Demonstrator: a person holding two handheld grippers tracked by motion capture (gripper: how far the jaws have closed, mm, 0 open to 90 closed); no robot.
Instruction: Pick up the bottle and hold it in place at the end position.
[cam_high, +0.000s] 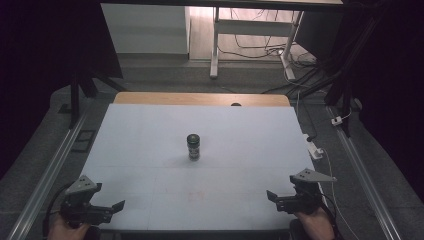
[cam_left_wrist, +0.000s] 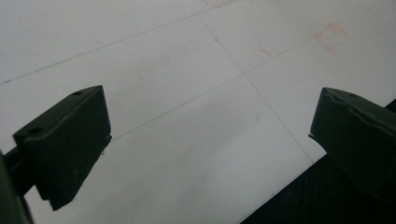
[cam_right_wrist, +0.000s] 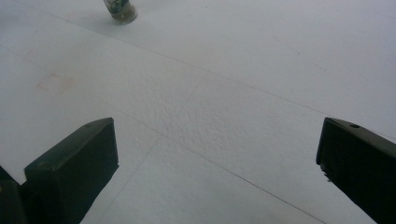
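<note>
Small dark-capped cylindrical jar (cam_high: 193, 146) stands upright mid white worktop (cam_high: 250, 150), alone. Left tongs (cam_high: 120, 205) at near-left corner, right tongs (cam_high: 270, 195) at near-right edge, both well apart from the jar. Both sets of jaws spread wide, nothing between them, bare worktop beneath.

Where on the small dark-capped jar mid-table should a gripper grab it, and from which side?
Grip the jar across its round body, just below the dark cap, coming in level from the near edge of the table. It stands upright and alone, so its sides look free all round. Either the left gripper or the right gripper seems suited: both are open and empty at the near corners.
</note>
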